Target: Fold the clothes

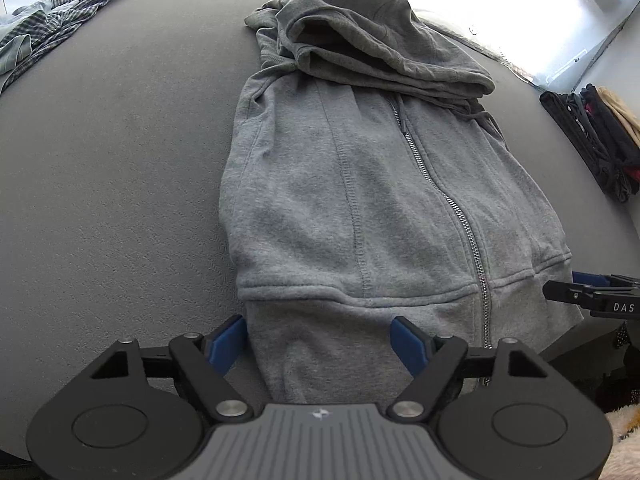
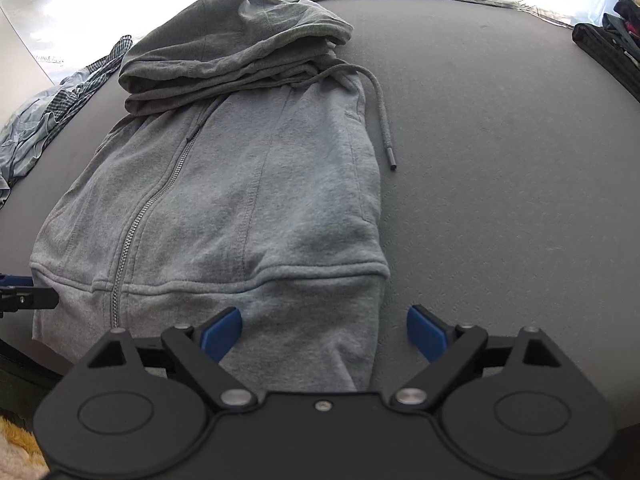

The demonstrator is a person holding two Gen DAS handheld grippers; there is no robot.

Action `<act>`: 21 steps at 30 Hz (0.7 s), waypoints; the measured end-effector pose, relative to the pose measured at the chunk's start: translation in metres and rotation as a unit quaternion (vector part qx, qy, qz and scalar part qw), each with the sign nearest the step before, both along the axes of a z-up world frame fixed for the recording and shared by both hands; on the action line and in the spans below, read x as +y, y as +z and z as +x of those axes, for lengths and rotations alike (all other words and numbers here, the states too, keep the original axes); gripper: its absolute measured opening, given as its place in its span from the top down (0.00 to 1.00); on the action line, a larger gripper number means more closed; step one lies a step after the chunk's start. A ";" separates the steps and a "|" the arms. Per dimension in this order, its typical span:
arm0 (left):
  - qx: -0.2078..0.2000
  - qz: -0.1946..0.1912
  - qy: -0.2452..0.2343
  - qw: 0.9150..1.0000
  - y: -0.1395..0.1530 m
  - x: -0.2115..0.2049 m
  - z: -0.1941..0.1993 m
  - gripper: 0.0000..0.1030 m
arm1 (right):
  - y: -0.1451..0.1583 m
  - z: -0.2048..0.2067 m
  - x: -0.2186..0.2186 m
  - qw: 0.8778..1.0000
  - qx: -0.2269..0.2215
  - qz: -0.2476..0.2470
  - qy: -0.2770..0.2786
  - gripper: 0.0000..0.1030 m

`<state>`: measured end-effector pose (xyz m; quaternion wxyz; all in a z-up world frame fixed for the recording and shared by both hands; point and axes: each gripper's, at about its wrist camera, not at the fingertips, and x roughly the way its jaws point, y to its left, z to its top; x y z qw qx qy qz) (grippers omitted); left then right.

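Note:
A grey zip hoodie (image 1: 360,184) lies flat on the dark grey table (image 1: 120,160), sleeves folded in, hood bunched at the far end, hem toward me. My left gripper (image 1: 320,340) is open, its blue pads straddling the hem's left part. My right gripper (image 2: 324,334) is open, its pads straddling the hem's right corner of the hoodie (image 2: 224,200). The right gripper also shows in the left wrist view (image 1: 592,292) at the right edge. A drawstring (image 2: 384,120) trails onto the table (image 2: 500,180).
A checked shirt pile (image 1: 52,28) lies at the far left of the table; it also shows in the right wrist view (image 2: 60,112). Dark clothes (image 1: 592,140) hang at the right, also seen in the right wrist view (image 2: 612,44). A fluffy rug (image 2: 16,452) lies below the table edge.

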<state>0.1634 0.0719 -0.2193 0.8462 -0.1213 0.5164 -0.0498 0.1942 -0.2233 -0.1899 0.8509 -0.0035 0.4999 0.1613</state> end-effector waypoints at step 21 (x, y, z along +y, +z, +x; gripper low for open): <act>-0.085 -0.068 0.001 0.994 0.064 -0.002 0.032 0.88 | 0.038 0.028 -0.048 0.955 0.029 0.272 -0.116 0.96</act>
